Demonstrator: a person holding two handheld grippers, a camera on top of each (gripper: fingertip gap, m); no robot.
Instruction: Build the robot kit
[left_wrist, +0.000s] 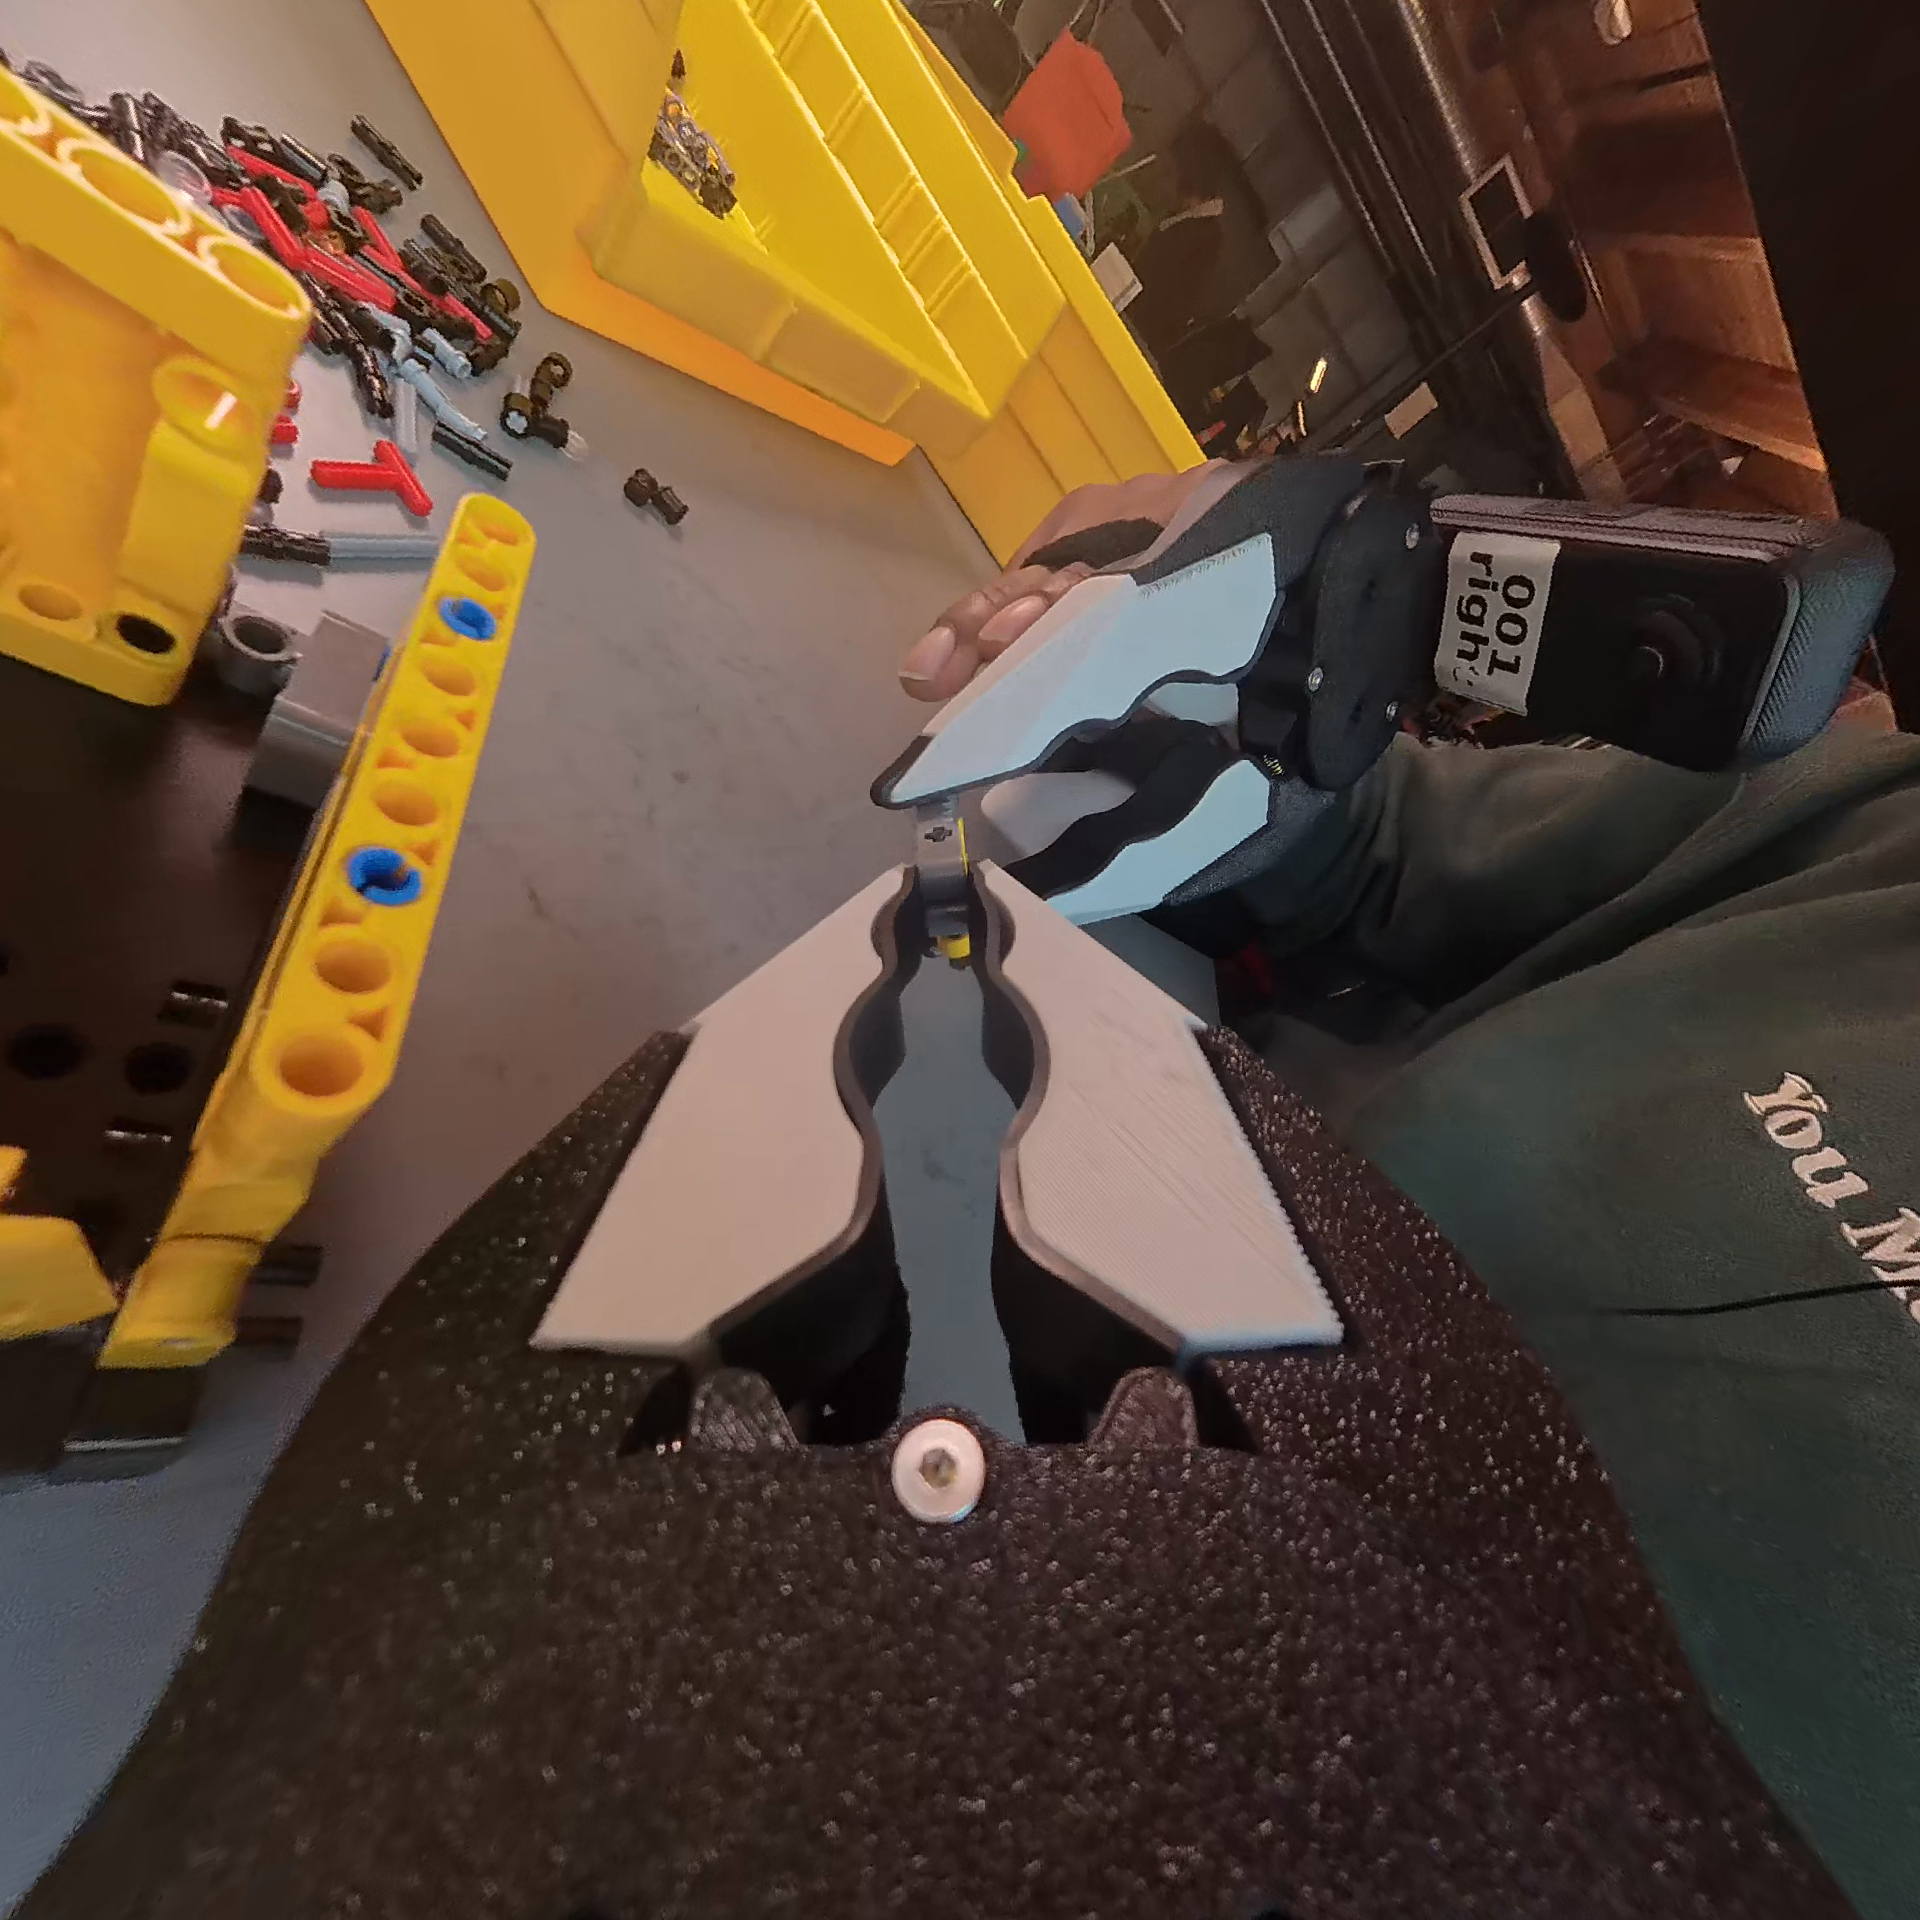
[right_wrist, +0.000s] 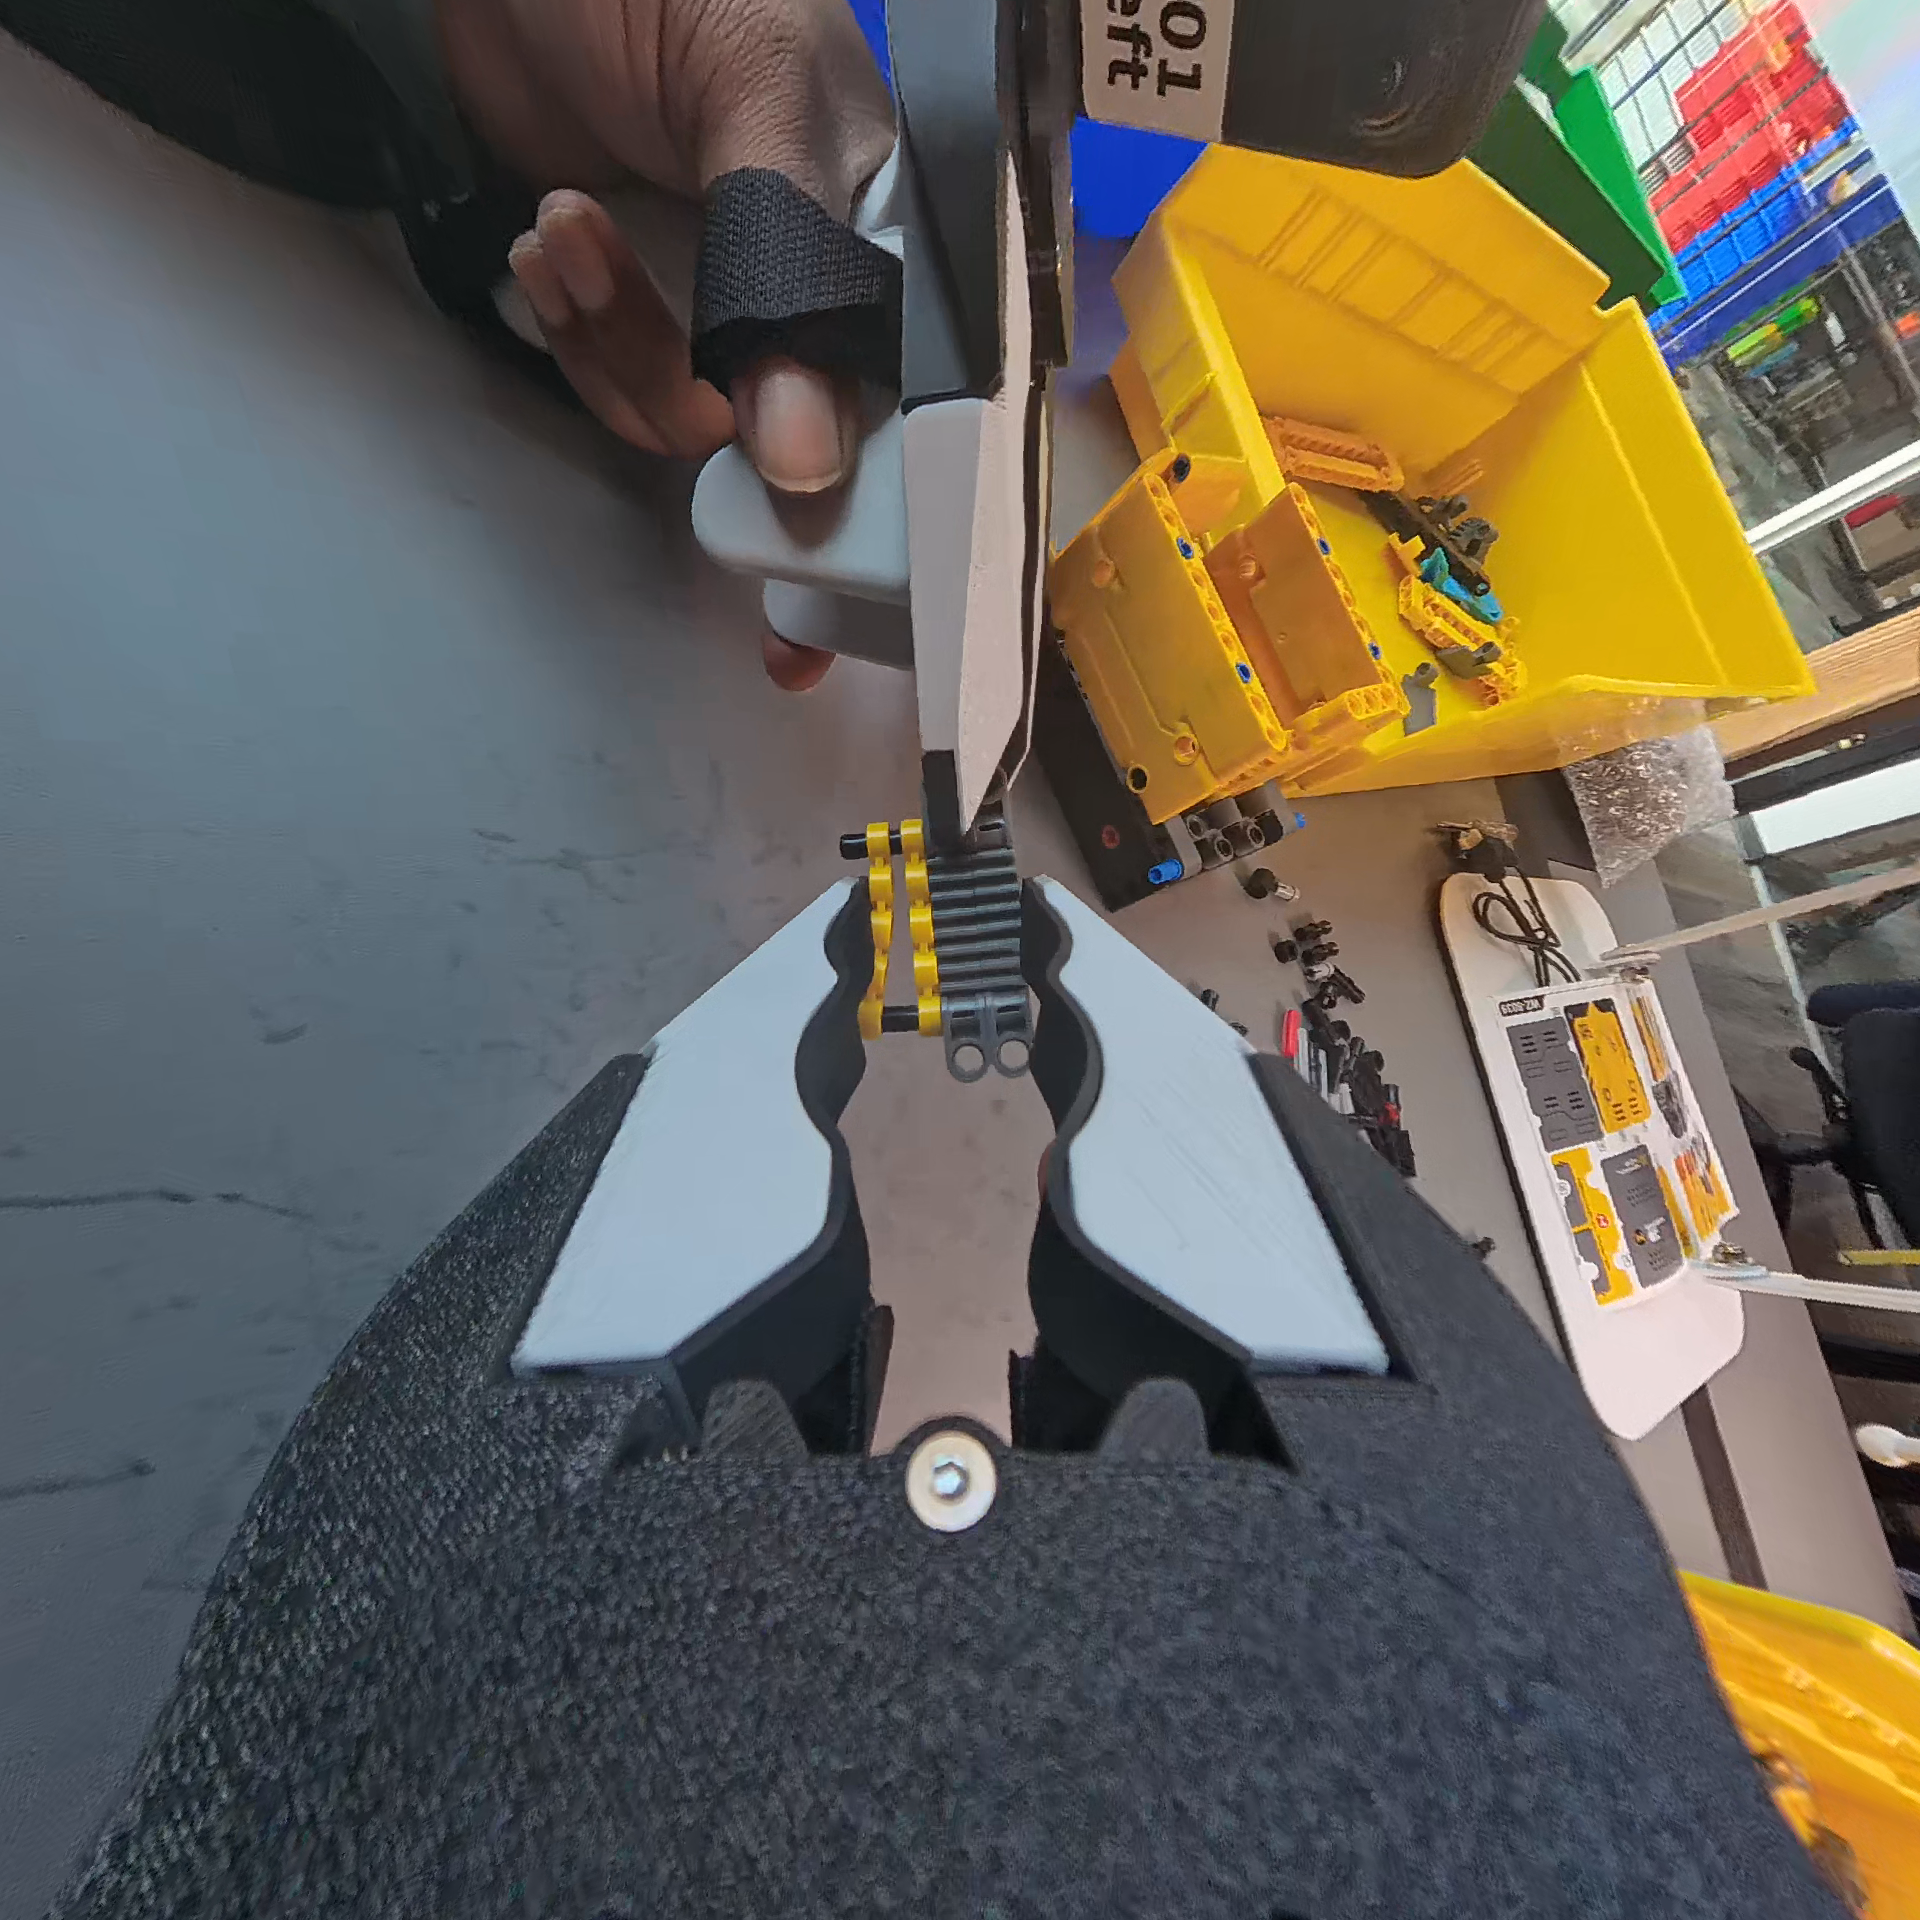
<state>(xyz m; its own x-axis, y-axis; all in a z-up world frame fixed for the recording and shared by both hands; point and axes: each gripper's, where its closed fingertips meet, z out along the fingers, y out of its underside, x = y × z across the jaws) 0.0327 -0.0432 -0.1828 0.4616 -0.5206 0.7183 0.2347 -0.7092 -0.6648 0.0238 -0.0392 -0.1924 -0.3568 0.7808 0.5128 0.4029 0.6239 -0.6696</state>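
Note:
A small assembly, a dark grey toothed piece (right_wrist: 971, 925) with two yellow link strips (right_wrist: 896, 925) pinned to its side, is held above the grey table (right_wrist: 312, 831) by both grippers. My right gripper (right_wrist: 945, 904) is shut on its sides. My left gripper (right_wrist: 961, 810) comes in from above and is shut on the assembly's far end. In the left wrist view my left gripper (left_wrist: 943, 883) pinches the grey and yellow assembly (left_wrist: 940, 842), seen end-on, and the right gripper (left_wrist: 977, 847) clamps it from the far side.
A yellow beam with blue pins (left_wrist: 416, 831) and a yellow frame (left_wrist: 135, 416) lie left, with loose black, red and grey pins (left_wrist: 364, 260) behind. Yellow bins (left_wrist: 831, 208) stand beyond. A yellow bin (right_wrist: 1455, 364) with a yellow model (right_wrist: 1216, 623) and an instruction sheet (right_wrist: 1600, 1122) lie right. Both grippers' tips are close together, under 4 cm apart.

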